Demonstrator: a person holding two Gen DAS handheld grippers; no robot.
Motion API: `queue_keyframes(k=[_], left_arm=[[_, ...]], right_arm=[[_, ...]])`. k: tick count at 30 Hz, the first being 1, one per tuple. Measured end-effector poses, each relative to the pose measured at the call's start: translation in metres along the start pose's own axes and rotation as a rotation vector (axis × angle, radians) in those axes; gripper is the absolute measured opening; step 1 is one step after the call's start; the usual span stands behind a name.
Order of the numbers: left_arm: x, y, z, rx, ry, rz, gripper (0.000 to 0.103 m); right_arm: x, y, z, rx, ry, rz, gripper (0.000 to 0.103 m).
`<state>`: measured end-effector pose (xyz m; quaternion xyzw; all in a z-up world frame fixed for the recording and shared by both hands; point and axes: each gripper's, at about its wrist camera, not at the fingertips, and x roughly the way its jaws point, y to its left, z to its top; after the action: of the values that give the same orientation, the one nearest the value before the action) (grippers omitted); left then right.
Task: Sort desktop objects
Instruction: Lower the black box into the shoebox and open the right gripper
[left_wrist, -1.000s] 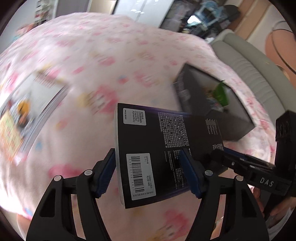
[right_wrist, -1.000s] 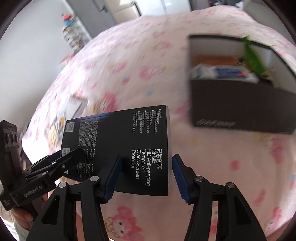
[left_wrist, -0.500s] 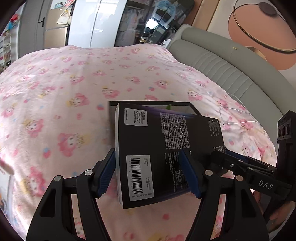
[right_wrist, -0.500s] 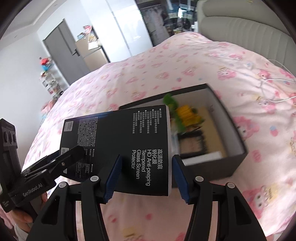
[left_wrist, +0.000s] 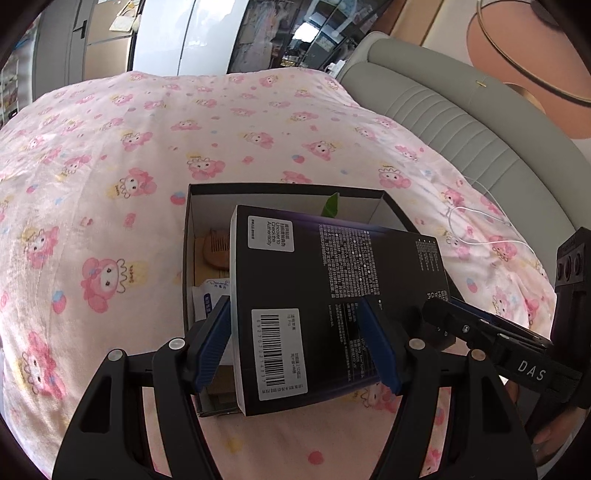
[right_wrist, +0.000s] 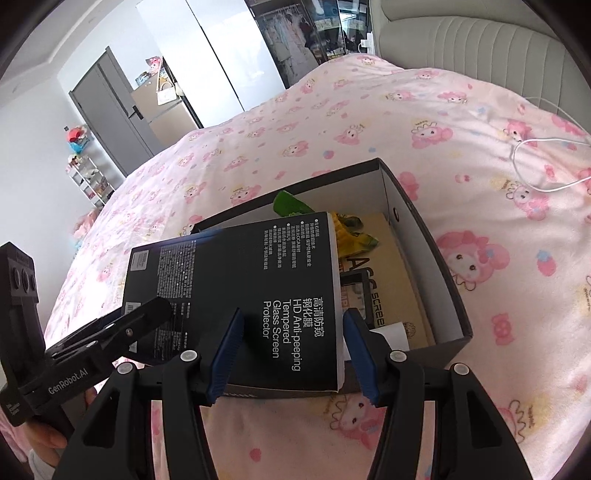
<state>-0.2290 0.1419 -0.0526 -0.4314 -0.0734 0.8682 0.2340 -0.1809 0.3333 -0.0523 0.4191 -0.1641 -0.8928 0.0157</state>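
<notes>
A flat black screen-protector box hangs tilted over an open black storage box on the pink bedspread. Both grippers hold it from opposite ends. My left gripper is shut on its barcode end, one pad at the edge and one across the face. My right gripper is shut on the end with the white lettering. Each shows in the other's view: the right gripper and the left gripper. Inside the storage box lie a wooden comb, a green leaf and a tan carton.
A white cable lies on the bedspread to the right of the storage box. The grey padded headboard runs along the right. A person's hand holds the left gripper. Shelves and a dark door stand far left.
Both grippers have carried the black box across the bed, away from a magazine at the left. The open storage box has come to lie right under it.
</notes>
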Motion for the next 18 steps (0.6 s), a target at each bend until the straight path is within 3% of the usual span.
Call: queue_keyframes(k=[11,18], left_arm=[[0.014,0.012,-0.002,-0.065,0.006,-0.008,0.07],[0.027,0.016,-0.004,-0.05,0.035,0.028,0.07]], right_arm=[[0.014,0.0,0.011,-0.038,0.011,-0.007,0.052],[0.038,-0.001,0.017,-0.055,0.051,-0.017,0.052]])
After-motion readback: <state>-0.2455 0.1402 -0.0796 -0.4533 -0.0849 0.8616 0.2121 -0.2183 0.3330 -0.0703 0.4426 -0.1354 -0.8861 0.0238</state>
